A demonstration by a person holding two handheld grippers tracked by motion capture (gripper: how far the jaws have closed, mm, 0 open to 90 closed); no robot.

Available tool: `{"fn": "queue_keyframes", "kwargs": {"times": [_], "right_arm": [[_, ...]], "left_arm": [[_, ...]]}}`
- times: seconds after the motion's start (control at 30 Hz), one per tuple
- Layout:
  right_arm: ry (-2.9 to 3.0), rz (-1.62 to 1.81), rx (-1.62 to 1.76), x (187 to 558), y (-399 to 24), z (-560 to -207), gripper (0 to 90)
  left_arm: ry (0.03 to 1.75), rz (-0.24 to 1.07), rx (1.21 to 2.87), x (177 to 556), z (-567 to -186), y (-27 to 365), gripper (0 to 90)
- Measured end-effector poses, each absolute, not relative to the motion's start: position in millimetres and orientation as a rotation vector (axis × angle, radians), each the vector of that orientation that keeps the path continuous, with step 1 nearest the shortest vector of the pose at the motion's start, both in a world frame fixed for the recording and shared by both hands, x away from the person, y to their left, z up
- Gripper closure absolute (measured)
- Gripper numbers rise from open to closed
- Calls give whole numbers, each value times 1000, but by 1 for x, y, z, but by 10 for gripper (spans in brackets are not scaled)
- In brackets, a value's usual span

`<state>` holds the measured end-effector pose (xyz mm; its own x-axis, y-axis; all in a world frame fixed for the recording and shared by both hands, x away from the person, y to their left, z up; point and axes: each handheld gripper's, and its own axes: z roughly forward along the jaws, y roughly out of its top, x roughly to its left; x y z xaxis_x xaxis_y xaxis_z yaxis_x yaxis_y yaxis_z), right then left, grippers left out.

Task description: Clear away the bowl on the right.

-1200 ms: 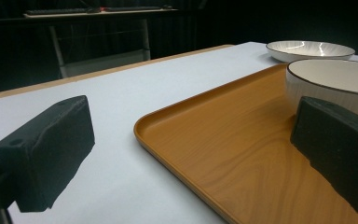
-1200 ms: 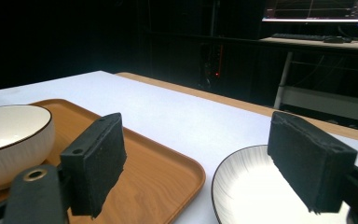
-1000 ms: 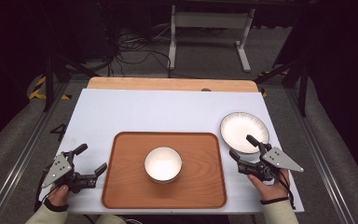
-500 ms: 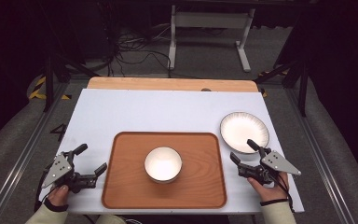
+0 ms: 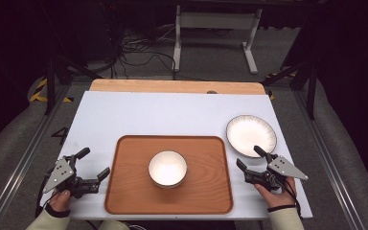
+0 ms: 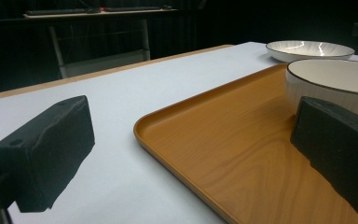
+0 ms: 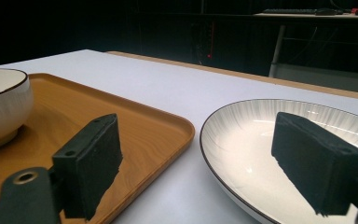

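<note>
Right claw [image 5: 250,160] sitting released just short of the plate [image 5: 251,135]; left claw [image 5: 94,163] sitting released beside the tray [image 5: 129,191].

The plate is lying on the counter [image 5: 163,115] ahead of the right claw, rim between its spread jaws. The bowl [image 5: 167,168] is resting mid-tray between both hands. Both hands are holding low and level.

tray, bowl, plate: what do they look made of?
Tray: looks like wood or wood-look laminate, satin finish; visible grain lines and a warm orange-brown tone, rounded raised rim.
Bowl: probably glazed ceramic; glossy white with a thin dark rim line.
Plate: likely glazed ceramic too; shiny surface with reflections, fine radial grey streaks, dark rim edge. Melamine can't be ruled out for either.
</note>
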<state>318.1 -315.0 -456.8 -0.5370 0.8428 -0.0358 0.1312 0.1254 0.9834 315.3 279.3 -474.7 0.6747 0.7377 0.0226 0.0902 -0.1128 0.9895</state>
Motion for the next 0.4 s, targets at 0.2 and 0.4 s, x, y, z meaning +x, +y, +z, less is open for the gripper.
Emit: {"fn": "queue_keyframes", "kwargs": {"times": [0.2, 0.4], "right_arm": [[1776, 1482, 929, 317, -316, -458, 117], [1771, 1493, 931, 317, -317, -458, 117]], "left_arm": [[692, 631, 1614, 315, -475, 279, 2], [691, 632, 1614, 315, -475, 279, 2]]}}
